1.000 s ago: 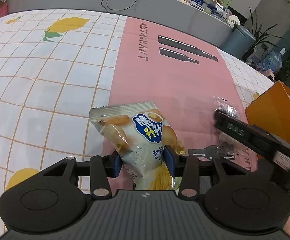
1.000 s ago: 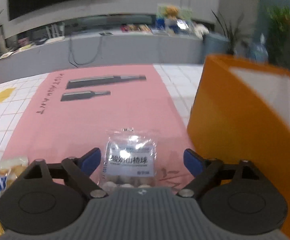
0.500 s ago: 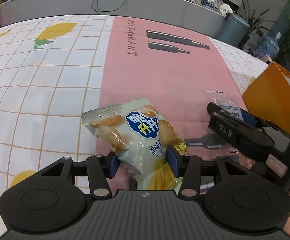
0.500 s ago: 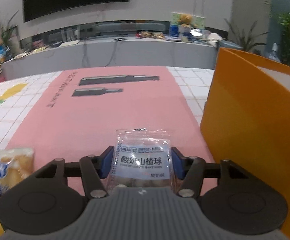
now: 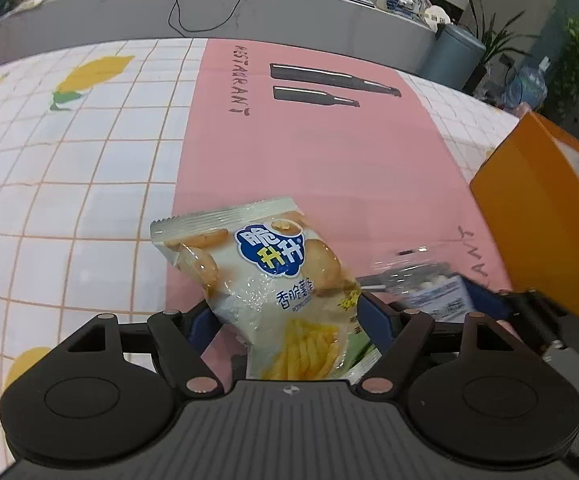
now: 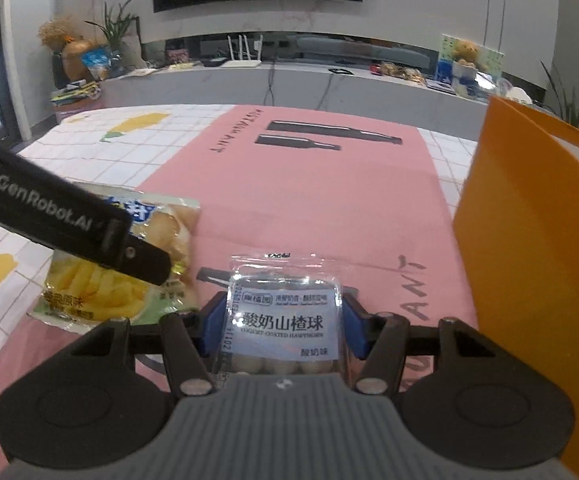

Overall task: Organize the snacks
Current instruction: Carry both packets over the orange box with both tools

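Left gripper [image 5: 285, 316] is clenched on the chip bag [image 5: 273, 280], blue pads pinching its lower half. The top seal sticks out forward and tilts left, so the bag appears carried clear of the tablecloth [image 5: 89, 184]; a grip this low probably leaves the upper part free to flop.

Right gripper [image 6: 283, 322] is clenched on the hawthorn pack [image 6: 285, 320], pads against both side edges, label up and readable. Holding a small stiff pack by its edges keeps it flat and should let it slide out cleanly on release. In the left view the same pack is blurred, just right of the chip bag.

Orange box [image 6: 537, 264] stands at the right edge of the pink mat [image 6: 309, 184], near the right gripper and farther from the left. Its wall is tall and faces the cameras; the opening is not visible from here.

Judgement: both snacks are in hand, neither in the box yet. The box seems the likely destination. The hawthorn pack is nearer, so it likely goes first. Each must be lifted over the wall.
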